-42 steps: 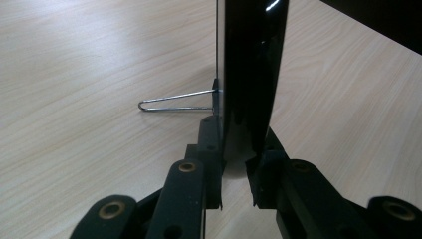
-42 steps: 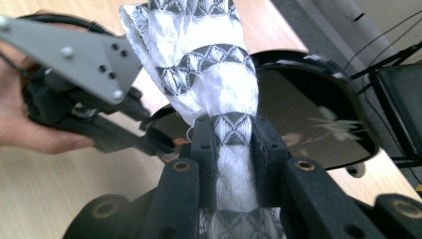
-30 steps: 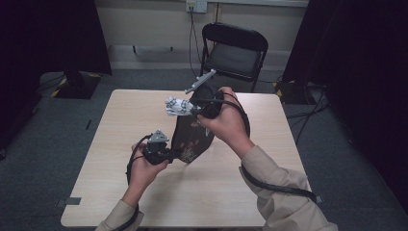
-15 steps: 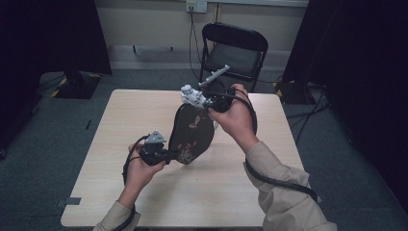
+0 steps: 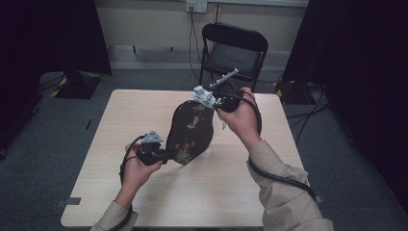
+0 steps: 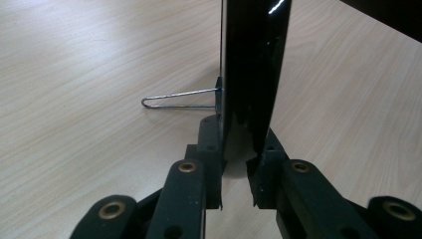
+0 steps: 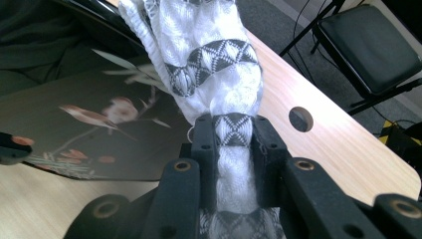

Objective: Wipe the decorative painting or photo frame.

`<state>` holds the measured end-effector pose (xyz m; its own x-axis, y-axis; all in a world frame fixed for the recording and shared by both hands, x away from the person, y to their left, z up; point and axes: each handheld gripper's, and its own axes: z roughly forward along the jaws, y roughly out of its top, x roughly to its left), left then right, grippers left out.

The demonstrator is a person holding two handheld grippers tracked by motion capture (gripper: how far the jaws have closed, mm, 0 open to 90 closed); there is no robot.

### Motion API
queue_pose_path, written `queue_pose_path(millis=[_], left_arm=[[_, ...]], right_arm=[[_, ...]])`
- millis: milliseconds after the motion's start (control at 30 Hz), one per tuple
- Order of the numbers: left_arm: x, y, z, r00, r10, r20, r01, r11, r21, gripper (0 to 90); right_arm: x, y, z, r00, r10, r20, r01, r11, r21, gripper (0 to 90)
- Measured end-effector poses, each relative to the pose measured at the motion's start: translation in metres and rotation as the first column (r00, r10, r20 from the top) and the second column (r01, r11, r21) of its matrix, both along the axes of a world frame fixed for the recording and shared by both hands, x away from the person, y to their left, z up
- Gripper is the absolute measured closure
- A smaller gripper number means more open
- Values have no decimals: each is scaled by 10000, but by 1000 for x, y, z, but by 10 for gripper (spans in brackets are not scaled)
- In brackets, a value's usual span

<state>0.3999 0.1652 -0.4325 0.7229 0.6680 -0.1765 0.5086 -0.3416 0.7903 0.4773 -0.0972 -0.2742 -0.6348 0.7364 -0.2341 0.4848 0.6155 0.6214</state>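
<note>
Cloth (image 7: 209,64), white with grey diamonds, is pinched tight in the right gripper (image 5: 217,102) and pressed to the top of the black tray (image 5: 188,131); a second ago it was lower and nearer the table's middle, and it has since travelled toward the far edge. The left gripper (image 5: 166,155) has hardly moved, its jaws clamped on the tray's lower rim, holding it tilted up above the table (image 5: 144,110). A wire loop (image 6: 174,99) juts from the tray's back.
</note>
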Motion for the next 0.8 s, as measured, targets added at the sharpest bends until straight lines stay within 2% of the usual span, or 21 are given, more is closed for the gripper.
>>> queue_pose_path(millis=[333, 467, 800], left_arm=[[0, 0, 0, 10000, 73, 38, -72, 10000, -9, 783], [0, 1, -1, 9999, 113, 67, -113, 9999, 0, 783], [-2, 3, -2, 9996, 229, 186, -231, 9997, 104, 771]], right_arm=[[6, -12, -16, 9993, -330, -186, 330, 9995, -18, 758], [9, -19, -24, 9980, -535, -329, 531, 9985, -152, 759], [11, -28, -45, 9943, -760, -750, 753, 9971, -122, 759]])
